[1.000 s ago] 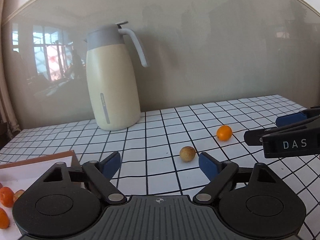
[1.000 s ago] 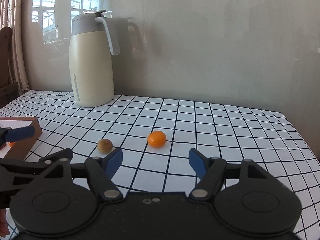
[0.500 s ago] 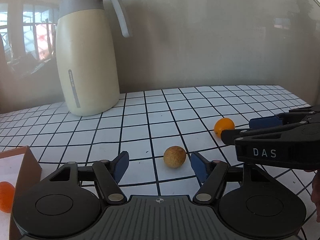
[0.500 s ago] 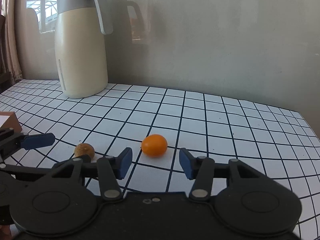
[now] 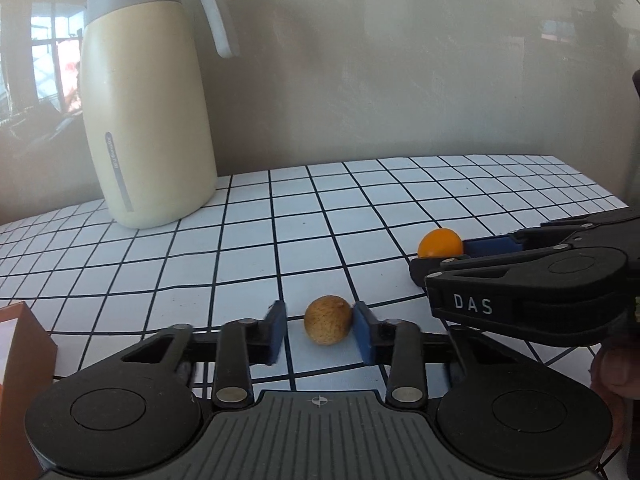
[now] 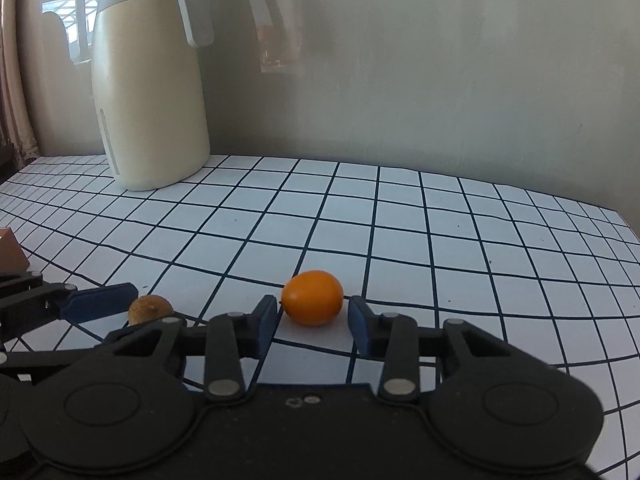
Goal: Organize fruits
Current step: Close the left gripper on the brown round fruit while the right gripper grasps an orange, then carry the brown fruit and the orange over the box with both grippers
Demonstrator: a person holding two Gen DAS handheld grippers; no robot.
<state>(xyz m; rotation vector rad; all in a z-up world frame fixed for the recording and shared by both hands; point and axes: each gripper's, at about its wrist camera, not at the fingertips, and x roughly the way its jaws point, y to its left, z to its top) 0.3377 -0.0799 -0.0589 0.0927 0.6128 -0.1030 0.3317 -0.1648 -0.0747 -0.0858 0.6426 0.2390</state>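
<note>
A small brown round fruit (image 5: 327, 320) lies on the checked tablecloth between the blue pads of my left gripper (image 5: 320, 330). The right pad touches it and a gap remains on the left. A small orange fruit (image 6: 312, 298) lies between the pads of my right gripper (image 6: 313, 320), with small gaps on both sides. In the left wrist view the orange fruit (image 5: 439, 242) shows at the tip of the right gripper (image 5: 448, 252). In the right wrist view the brown fruit (image 6: 149, 309) shows beside the left gripper's fingers (image 6: 100, 304).
A tall cream thermos jug (image 5: 148, 120) with a grey lid stands at the back left by the wall; it also shows in the right wrist view (image 6: 152, 96). A brown box edge (image 5: 24, 360) is at the near left. The table's right edge (image 6: 628, 232) is close.
Both grippers have moved forward and down until each fruit lies between its pads. Both pairs of jaws have narrowed around the fruits.
</note>
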